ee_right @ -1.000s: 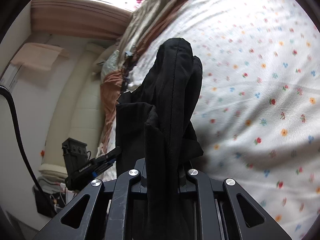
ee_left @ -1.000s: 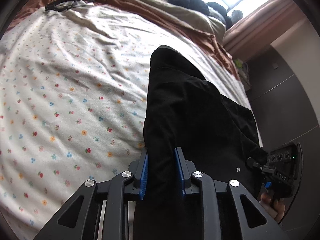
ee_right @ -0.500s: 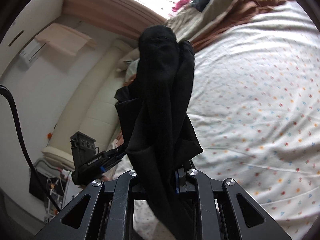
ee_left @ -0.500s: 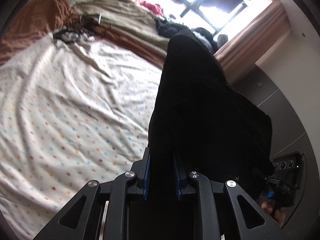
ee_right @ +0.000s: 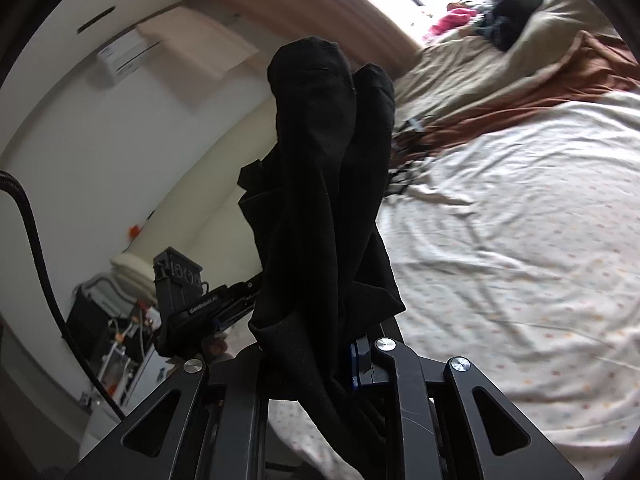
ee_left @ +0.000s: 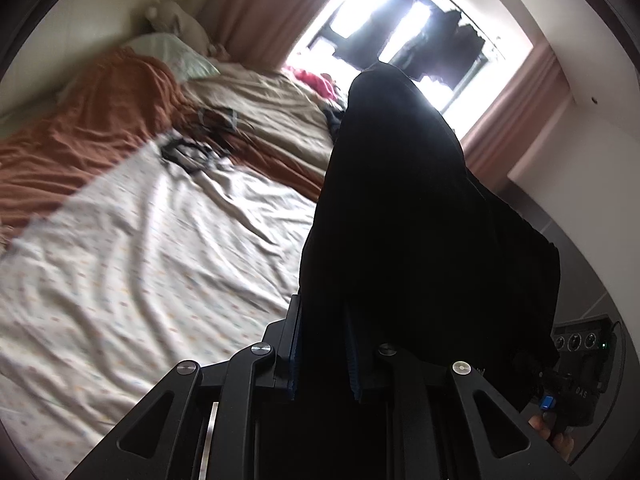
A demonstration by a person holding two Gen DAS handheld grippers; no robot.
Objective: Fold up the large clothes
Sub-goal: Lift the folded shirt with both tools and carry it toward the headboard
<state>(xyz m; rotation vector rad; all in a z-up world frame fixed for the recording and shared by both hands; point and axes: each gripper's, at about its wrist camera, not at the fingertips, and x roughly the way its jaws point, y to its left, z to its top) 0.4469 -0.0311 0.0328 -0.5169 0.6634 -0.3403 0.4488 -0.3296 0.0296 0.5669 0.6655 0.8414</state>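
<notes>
Both grippers have risen since a second ago, carrying the black garment (ee_left: pixel 420 220) up off the bed, so that the window (ee_left: pixel 400 32) and curtain (ee_left: pixel 516 112) now fill the background where the flowered sheet (ee_left: pixel 140 260) did before. That garment hangs in the air between the two tools, above the near edge of the bed, and none of it that shows rests on the sheet.

It is soft and limp: it drapes in long folds and bunches thickly where it is pinched (a doubled layer, by the look of it in the right view (ee_right: pixel 328 200)). I judge it light enough to lift easily, but floppy, so it will sag and twist unless it is held taut by two well-separated points along one edge or at two corners.

The left gripper (ee_left: pixel 322 364) is clamped on the cloth, its blue pads pressed against the fabric; its jaws closed a little further during the lift. In its own view the right gripper (ee_right: pixel 320 364) is likewise clenched on a thick bunch of cloth, and it shows small at the right edge of the left view with a fingertip beneath it.

Farther out on the bed lie a rust-brown blanket (ee_left: pixel 100 120) and a beige quilt (ee_left: pixel 260 108), with a tangle of dark cords (ee_left: pixel 192 148) at the sheet's far edge.
</notes>
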